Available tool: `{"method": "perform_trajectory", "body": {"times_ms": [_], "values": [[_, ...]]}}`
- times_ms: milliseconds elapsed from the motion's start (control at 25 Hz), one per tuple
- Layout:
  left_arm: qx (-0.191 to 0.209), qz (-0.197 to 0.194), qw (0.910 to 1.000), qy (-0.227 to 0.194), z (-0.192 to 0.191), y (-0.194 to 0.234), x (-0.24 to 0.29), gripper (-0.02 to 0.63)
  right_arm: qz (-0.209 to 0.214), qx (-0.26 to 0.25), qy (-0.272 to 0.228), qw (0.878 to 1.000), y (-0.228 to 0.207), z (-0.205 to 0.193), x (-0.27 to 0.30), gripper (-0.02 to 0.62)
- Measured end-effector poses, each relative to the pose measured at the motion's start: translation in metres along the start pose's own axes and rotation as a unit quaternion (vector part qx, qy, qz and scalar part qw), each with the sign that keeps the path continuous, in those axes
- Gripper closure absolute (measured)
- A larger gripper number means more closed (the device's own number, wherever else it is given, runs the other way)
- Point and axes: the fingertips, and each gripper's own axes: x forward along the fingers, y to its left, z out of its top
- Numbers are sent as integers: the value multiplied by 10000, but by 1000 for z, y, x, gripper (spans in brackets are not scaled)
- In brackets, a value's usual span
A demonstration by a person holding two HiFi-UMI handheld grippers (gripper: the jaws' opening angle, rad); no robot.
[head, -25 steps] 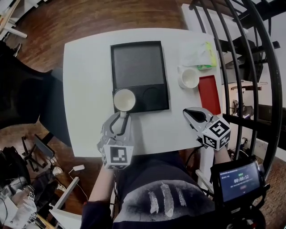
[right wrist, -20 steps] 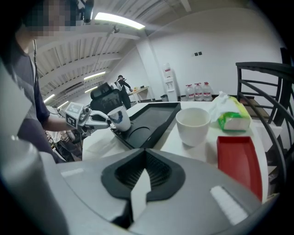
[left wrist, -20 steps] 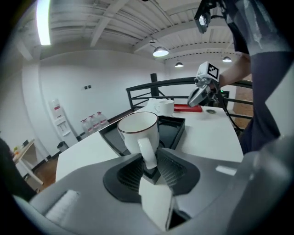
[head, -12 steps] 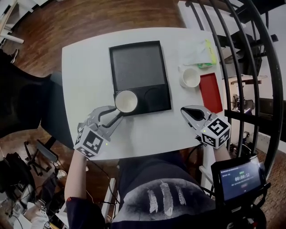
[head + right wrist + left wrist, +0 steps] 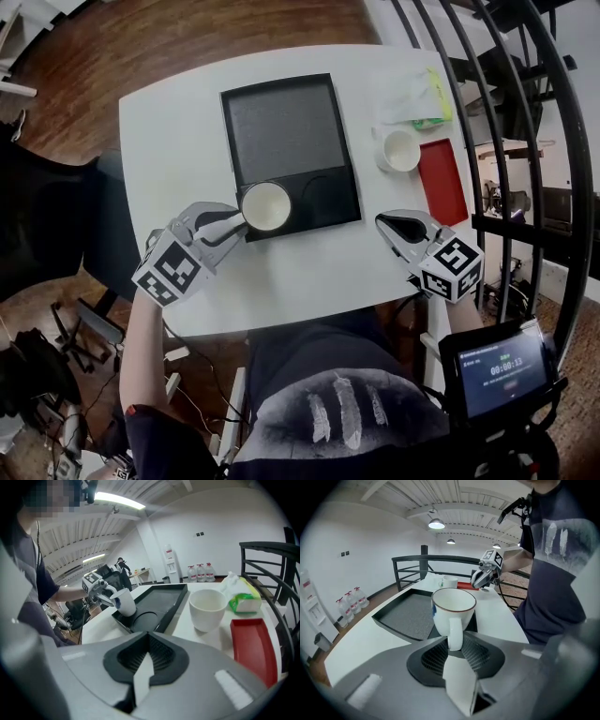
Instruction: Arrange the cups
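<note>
- Two cups are on the table (image 5: 178, 141). The handled cup (image 5: 265, 206) stands upright at the near left corner of the black tray (image 5: 225, 122), on the left round spot. I cannot tell if it rests on the spot or hangs just over it.
- Its handle sticks out toward the near left corner of the table, right into the left gripper (image 5: 230, 223).
- The left gripper's jaws pinch that handle. They have just been closing a bit, with the handle between them.
- Just beside this cup, on its right, is the empty round spot (image 5: 319, 195) in the tray. I think the next cup belongs there.
- The plain cup (image 5: 400, 150) stands upright near the right edge of the table. It is well apart from the tray and just beside the red tray (image 5: 442, 183). I see no handle on it.
- The right gripper (image 5: 389, 223) is by the near edge, on the right side. Its jaws are pressed together with nothing in them.
- The plain cup lies ahead of those jaws, farther from the person and a bit to the right.
- The right gripper is much nearer to it than the left one, so I think the right hand should fetch it. The jaws must spread first.
</note>
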Motion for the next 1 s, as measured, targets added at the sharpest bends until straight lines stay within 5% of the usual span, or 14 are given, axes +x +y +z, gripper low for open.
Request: {"method": "perform_trajectory", "body": {"times_ms": [120, 360, 480, 600, 720, 800, 1000], "values": [[-152, 88, 9997, -156, 7, 8, -6, 391, 12, 27, -6, 10000, 1, 1, 1, 592], [-945, 825, 9890, -783, -1, 20, -49, 391, -37, 18, -84, 10000, 0, 6, -3, 592], [-1577, 1180, 9650, -1731, 11, 24, -91, 429, -86, -19, -239, 9997, -8, 17, -8, 593], [-1920, 1373, 9275, -2900, 43, 30, -135, 592, -128, -86, -407, 9991, -12, 31, -12, 593], [-2008, 1236, 9025, -3605, 75, 35, -157, 592, -173, -168, -555, 9982, -14, 46, -16, 592], [-1821, 1153, 9058, -3647, 93, 36, -160, 591, -190, -238, -645, 9975, -10, 58, -19, 593], [-1173, 1156, 9333, -3192, 114, 24, -157, 592, -161, -449, -887, 9949, 6, 85, -28, 594]]}}
